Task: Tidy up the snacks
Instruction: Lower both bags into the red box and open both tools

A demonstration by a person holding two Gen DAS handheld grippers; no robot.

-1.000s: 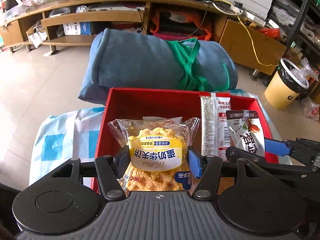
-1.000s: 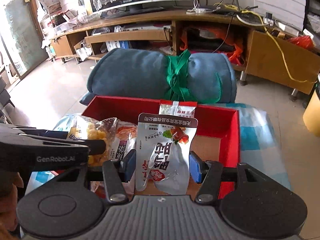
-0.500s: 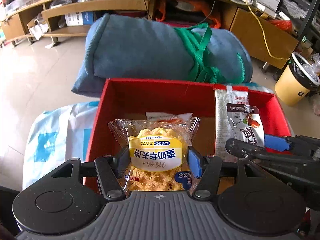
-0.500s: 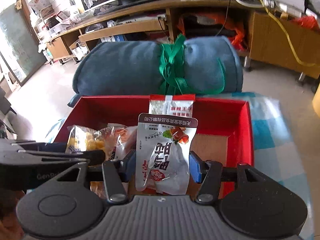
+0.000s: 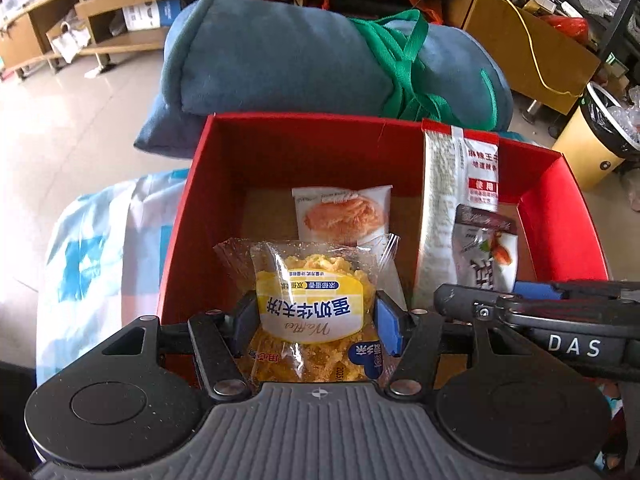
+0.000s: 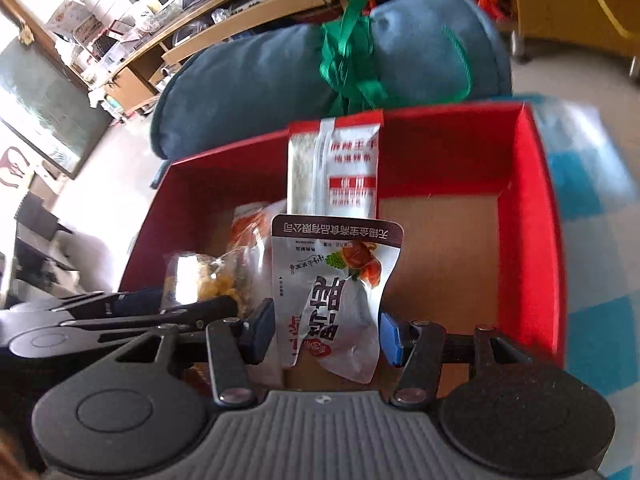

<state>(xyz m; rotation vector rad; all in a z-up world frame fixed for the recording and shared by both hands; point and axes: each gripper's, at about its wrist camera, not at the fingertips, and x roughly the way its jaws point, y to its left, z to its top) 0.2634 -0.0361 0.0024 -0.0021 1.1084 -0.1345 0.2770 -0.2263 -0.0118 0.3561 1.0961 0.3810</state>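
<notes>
My left gripper (image 5: 316, 322) is shut on a yellow waffle packet (image 5: 310, 312) and holds it over the near left part of a red box (image 5: 320, 136). My right gripper (image 6: 326, 330) is shut on a silver pouch with a brown top (image 6: 336, 300) and holds it inside the same box (image 6: 528, 240), right of the waffle packet (image 6: 212, 284). In the box a tall white-and-red packet (image 5: 456, 208) leans on the far wall, and a small pastry packet (image 5: 342, 216) lies on the floor.
A rolled blue blanket tied with green strap (image 5: 320, 52) lies right behind the box. The box sits on a blue-and-white checked cloth (image 5: 100, 248). A yellow bin (image 5: 592, 140) stands at the right. Wooden shelving (image 5: 160, 0) runs along the back.
Both grippers moved forward and down over the box with their packets. The pastry packet on the box floor now shows beyond the waffle packet. The right view has tilted.
</notes>
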